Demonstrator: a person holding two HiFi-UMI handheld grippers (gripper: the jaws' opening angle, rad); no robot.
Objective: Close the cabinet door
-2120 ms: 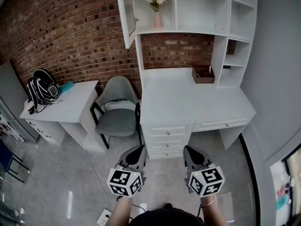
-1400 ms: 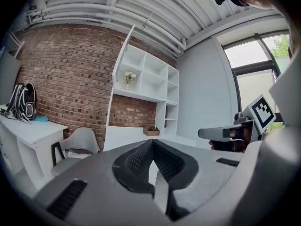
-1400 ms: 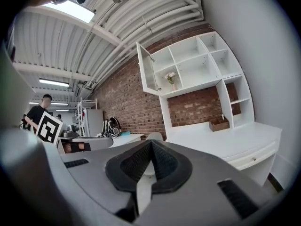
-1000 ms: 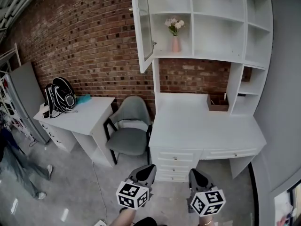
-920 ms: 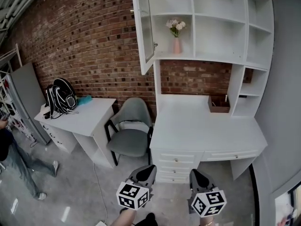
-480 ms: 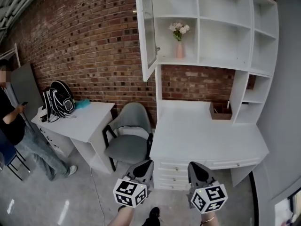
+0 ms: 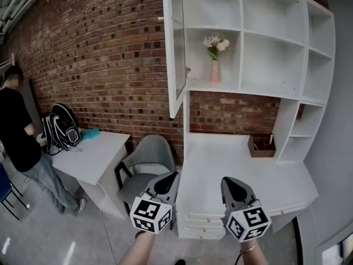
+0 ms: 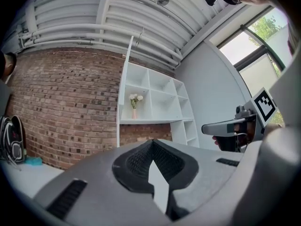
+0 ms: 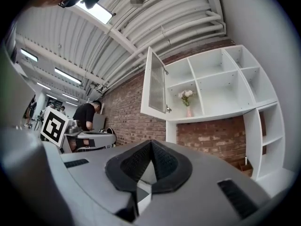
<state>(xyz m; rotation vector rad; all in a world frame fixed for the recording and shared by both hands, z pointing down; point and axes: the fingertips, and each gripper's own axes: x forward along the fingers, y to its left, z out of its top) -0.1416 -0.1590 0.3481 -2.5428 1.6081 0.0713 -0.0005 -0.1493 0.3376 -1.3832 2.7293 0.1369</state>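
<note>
Hovering low in the head view, the left gripper (image 7: 170, 176) and right gripper (image 7: 228, 182) sit side by side above the near edge of the white desk (image 7: 242, 162). Both are clenched tight with nothing between the jaws, as each gripper view confirms. They are well apart from the cabinet door (image 7: 175, 48).

That door stands wide open, up high, swung out from the left edge of the shelf unit (image 7: 276, 54) and jutting toward us, its small latch on the inner face. Behind it, in the open compartment, a pink vase (image 7: 215, 72) of pale flowers stands on the shelf.

The desk top lies between the grippers and the shelves, bare except for a small brown box (image 7: 261, 147) at the back right. Below the door, tucked against the desk's left side, a grey chair (image 7: 146, 160) fills the gap. Further left there's a white side table (image 7: 91, 156) with a black backpack (image 7: 60, 131) on it. A person (image 7: 19, 148) in black stands at the far left, by the brick wall (image 7: 99, 54).
</note>
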